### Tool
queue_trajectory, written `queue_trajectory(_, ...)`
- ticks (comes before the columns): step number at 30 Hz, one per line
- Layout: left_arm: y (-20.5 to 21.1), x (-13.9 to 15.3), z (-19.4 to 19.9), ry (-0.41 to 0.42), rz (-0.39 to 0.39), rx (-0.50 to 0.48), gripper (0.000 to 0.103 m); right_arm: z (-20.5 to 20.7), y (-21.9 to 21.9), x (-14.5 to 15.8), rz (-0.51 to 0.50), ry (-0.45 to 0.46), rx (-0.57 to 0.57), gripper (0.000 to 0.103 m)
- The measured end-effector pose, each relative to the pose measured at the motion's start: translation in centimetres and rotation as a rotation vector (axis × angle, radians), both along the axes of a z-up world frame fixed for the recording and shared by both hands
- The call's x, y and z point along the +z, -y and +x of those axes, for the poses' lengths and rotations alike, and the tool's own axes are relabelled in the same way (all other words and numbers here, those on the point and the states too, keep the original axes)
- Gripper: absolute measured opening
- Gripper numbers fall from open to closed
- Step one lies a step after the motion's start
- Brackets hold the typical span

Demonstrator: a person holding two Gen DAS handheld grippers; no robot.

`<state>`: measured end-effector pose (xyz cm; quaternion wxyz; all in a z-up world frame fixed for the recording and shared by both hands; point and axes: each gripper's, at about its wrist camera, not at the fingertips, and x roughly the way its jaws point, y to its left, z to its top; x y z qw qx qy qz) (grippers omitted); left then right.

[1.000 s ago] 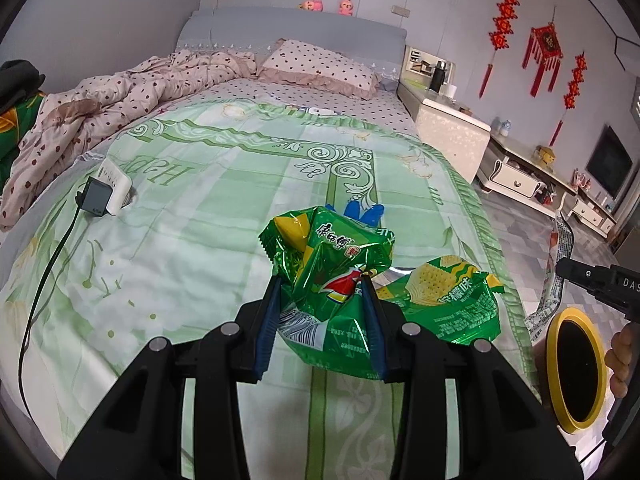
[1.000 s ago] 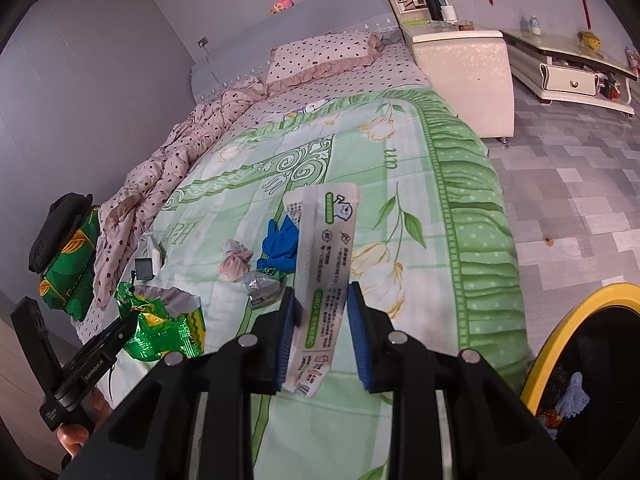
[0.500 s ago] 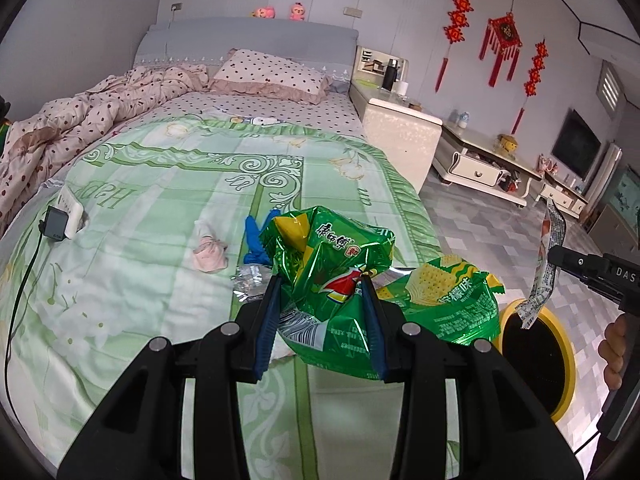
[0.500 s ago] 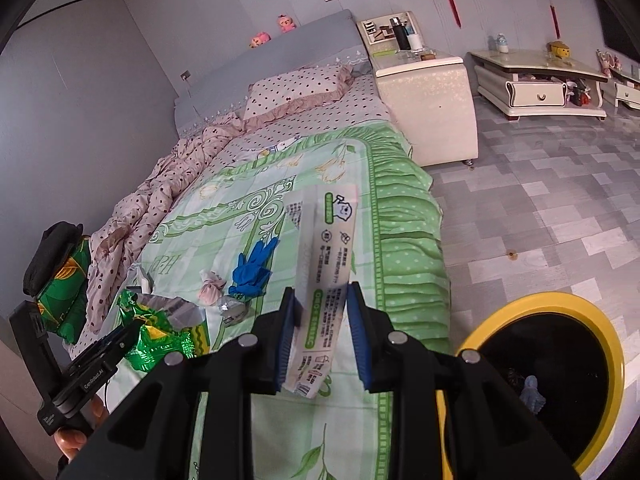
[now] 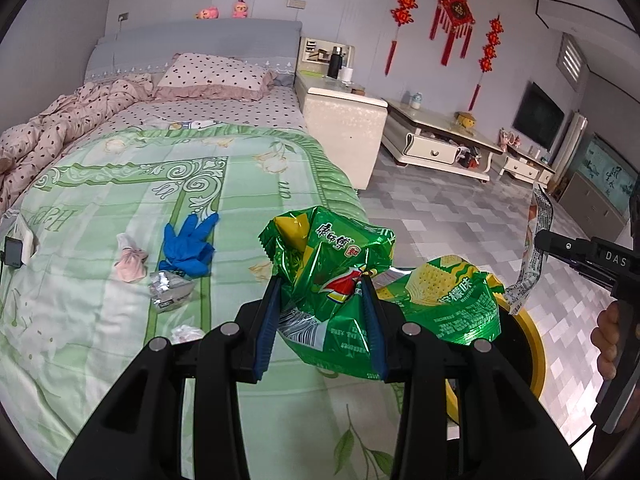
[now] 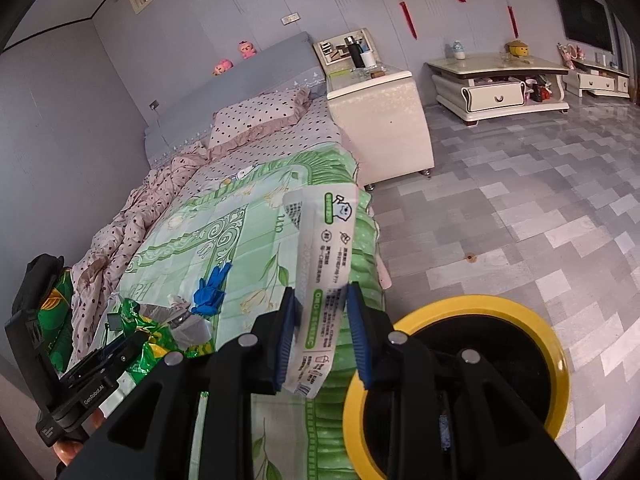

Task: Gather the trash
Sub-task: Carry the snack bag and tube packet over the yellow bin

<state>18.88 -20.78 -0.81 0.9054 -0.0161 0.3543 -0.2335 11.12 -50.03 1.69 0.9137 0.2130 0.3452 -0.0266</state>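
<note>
My left gripper [image 5: 322,316] is shut on green snack wrappers [image 5: 336,276], held above the bed's right edge near the yellow-rimmed black bin [image 5: 532,360]. My right gripper [image 6: 322,328] is shut on a long white wrapper [image 6: 326,272], held beside the bed next to the bin [image 6: 472,312]. The right gripper with its white wrapper [image 5: 534,248] also shows at the right in the left wrist view. On the green quilt lie a blue glove [image 5: 188,244], a pink wad [image 5: 130,260], a silver foil wrapper [image 5: 170,290] and a white scrap [image 5: 186,332].
A charger and cable [image 5: 14,250] lie at the quilt's left edge. A white nightstand [image 6: 380,120] stands beside the bed head, and a low TV cabinet [image 6: 500,84] stands further right. Grey tiled floor [image 6: 520,200] spreads around the bin.
Both grippers have swung to the right, away from the bed's middle and toward the bin, each still holding its wrapper. The bin now sits close under both.
</note>
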Motion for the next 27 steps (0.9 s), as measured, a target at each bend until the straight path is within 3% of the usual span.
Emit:
queue_trajectory(16, 10.5, -2.7, -2.0, -0.042, 0.026, -0.183, 0.037, -4.3, 7.7, -1.8, -0.006, -0.025, -0.124, 0.025)
queue_trajectory(27, 14.8, -6.2, -3.1, -0.086, 0.071, -0.229, 0.037, -4.3, 10.3, -5.1, -0.024, -0.081, -0.181, 0.025)
